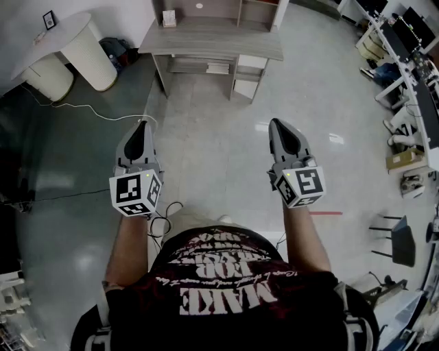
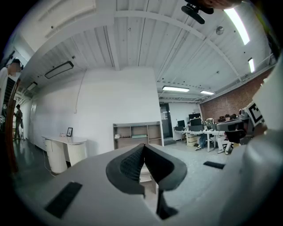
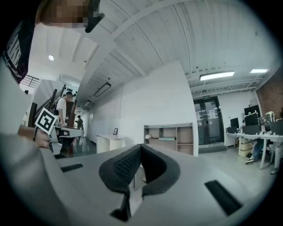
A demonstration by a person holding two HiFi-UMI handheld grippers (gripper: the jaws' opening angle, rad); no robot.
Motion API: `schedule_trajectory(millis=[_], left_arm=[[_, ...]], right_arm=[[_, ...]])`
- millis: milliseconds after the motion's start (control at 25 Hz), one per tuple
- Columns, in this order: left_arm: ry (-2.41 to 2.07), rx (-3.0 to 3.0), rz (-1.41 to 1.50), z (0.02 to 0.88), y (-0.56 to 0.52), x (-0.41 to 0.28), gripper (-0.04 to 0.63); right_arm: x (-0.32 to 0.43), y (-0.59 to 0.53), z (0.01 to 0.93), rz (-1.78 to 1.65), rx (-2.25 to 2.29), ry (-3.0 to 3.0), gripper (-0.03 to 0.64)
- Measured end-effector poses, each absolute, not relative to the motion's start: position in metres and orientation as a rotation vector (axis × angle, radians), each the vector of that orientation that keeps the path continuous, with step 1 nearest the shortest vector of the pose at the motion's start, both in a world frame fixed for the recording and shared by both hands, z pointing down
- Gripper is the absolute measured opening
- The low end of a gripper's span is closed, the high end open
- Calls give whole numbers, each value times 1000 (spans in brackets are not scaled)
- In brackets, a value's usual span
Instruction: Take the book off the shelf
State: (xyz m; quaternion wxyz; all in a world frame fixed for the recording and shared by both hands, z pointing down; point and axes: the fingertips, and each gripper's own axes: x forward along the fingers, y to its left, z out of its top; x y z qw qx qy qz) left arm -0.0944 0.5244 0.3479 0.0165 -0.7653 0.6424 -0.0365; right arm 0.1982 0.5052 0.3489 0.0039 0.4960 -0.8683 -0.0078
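Closest to me is my dark shirt (image 1: pixel 226 291), its white print upside down from where I look; the one word I can read for sure is "MAKE". Past it my forearms reach out level. Each hand carries a tool with a cube of black-and-white square markers on its back.

My left gripper (image 1: pixel 142 123) has its jaws pressed together with nothing between them. My right gripper (image 1: pixel 277 123) is the same, tips meeting and empty. They sit side by side, well apart, both aimed at the far wall.

Under them is pale grey floor (image 1: pixel 212 151). A white cable (image 1: pixel 89 107) trails across it on the left, and a short red strip (image 1: pixel 326 213) lies to the right.

Far ahead stands the wooden shelf (image 1: pixel 212 38), a desk-like unit with open compartments on top. In the middle compartment lies a thin, pale green slab, flat on its side, which I take for the book (image 2: pixel 138 136). It is too small to read any cover or title. It is well apart from both tools.

Far left is a round white table (image 1: pixel 65 42) with a small picture frame (image 1: pixel 49 19) on it. Far right are desks (image 1: pixel 411 62) with dark screens.
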Motion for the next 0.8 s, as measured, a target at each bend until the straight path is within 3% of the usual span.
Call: schedule_trajectory(millis=[400,480,520,600,640,800], left_arm=[[2034,-2260,-159,355,504,-93,9],[2069,-2228,-148,359,491,-101,11],[2073,-2230,-145,362,483,-104,34],[2059,-2264,-145,369,465,-106,171],[2051,-2283,-145,372,455,-106,207],[2037,-2325,-167,384,412,-111,212]], right_arm=[[215,482,365,-30,1606,-2687,10],[218,469,372,-4,1619,-2683,174],[219,462,375,12,1629,-2676,200],[221,446,383,32,1655,-2654,241],[222,437,386,38,1667,-2640,255],[223,402,398,63,1701,-2593,281]])
